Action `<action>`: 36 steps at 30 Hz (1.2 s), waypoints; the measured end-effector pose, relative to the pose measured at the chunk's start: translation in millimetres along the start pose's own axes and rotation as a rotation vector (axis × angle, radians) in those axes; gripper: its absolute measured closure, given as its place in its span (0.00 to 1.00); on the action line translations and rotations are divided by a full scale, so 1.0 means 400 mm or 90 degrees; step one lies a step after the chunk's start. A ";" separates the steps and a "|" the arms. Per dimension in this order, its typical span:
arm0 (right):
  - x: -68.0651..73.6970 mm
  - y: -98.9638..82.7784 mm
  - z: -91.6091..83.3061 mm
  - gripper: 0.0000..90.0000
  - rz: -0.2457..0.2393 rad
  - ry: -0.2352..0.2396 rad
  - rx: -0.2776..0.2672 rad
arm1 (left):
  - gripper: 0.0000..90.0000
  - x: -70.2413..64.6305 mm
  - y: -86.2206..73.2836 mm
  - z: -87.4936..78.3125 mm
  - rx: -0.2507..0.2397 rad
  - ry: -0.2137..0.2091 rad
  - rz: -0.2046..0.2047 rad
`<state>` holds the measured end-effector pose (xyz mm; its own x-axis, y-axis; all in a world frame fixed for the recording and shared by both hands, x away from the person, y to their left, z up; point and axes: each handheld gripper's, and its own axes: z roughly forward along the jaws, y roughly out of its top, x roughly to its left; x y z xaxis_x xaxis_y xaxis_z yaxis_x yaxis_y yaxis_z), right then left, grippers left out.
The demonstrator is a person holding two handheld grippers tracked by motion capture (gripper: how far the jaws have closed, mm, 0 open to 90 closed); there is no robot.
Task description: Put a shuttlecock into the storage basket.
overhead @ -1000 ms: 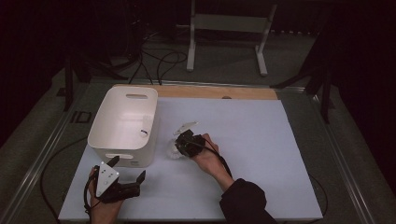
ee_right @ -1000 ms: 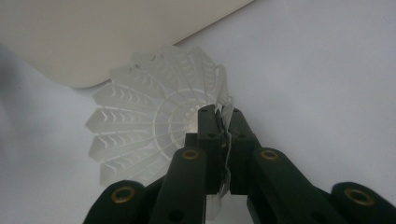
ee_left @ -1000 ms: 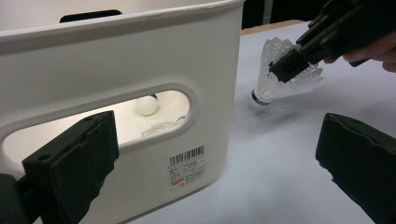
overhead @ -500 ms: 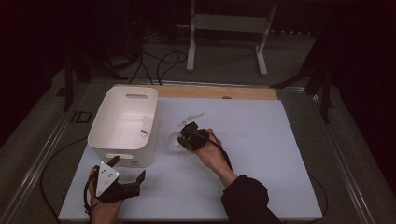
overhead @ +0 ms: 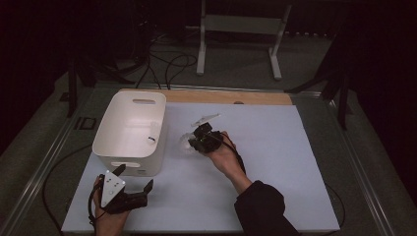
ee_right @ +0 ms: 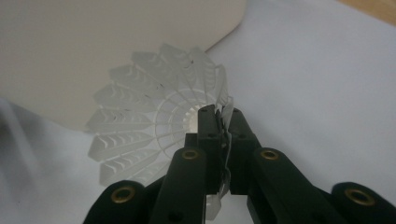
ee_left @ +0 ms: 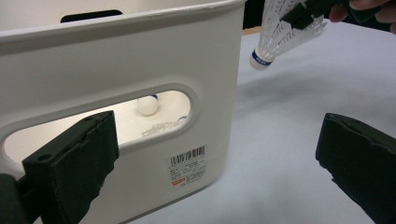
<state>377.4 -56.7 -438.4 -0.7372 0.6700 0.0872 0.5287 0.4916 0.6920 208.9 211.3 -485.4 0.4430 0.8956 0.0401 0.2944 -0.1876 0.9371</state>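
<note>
pinching a shuttlecock (ee_right: 154, 126) by its skirt, the right gripper (ee_right: 219, 140) hangs beside the bin (overhead: 129, 129); left gripper (overhead: 134, 178) gapes empty.

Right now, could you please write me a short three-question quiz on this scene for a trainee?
1. True or false: the right gripper pinches the shuttlecock by its skirt rim.
2. What lies inside the white bin? A) a second shuttlecock B) a cup C) a spoon
3. Fill in: the left gripper has its jaws ____.

Key: 1 true; 2 A, seen through the handle slot in the left gripper view; 3 open, holding nothing.
</note>
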 end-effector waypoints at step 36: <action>-0.069 0.018 -0.054 0.97 0.055 -0.020 -0.019 | 0.00 0.000 0.000 0.000 0.003 0.000 0.002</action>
<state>392.5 -83.9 -420.4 -0.6761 0.7261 0.1257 0.5765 0.4150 0.7038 208.9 211.4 -485.4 0.4436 0.8952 0.0434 0.2970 -0.1926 0.9352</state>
